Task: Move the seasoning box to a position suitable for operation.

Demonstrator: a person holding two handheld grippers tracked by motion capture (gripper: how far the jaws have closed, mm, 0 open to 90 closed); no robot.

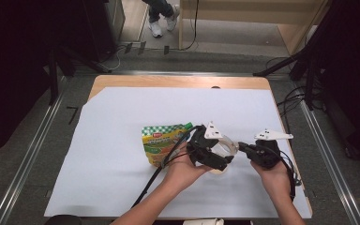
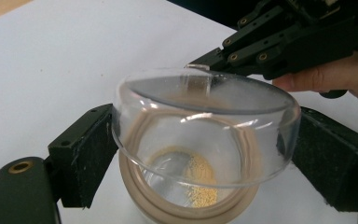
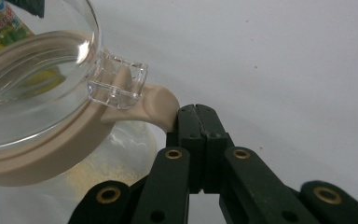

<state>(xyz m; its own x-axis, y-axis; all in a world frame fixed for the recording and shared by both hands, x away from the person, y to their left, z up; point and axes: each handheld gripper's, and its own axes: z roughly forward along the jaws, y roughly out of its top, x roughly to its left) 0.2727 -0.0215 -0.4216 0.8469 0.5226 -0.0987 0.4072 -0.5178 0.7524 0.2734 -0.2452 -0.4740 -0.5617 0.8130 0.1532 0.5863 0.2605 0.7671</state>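
**Clear plastic, matt rubber, paper and wood**

Between the left gripper's (image 2: 200,154) matt black plastic jaws sits a round jar of clear glossy plastic (image 2: 186,182), with fine yellow grainy powder (image 2: 199,177) inside. Its clear domed plastic lid (image 2: 205,116) shines with reflections. The beige ring around the jar mouth (image 3: 42,154) looks smooth, matt and rubbery, and so does its tab just ahead of the right gripper's (image 3: 200,116) closed jaws, whose links carry brass-coloured metal rivets. Behind lies a glossy green and yellow printed foil pouch (image 1: 161,143). A matt white paper sheet (image 1: 122,140) covers the smooth pale wooden table (image 1: 178,82).
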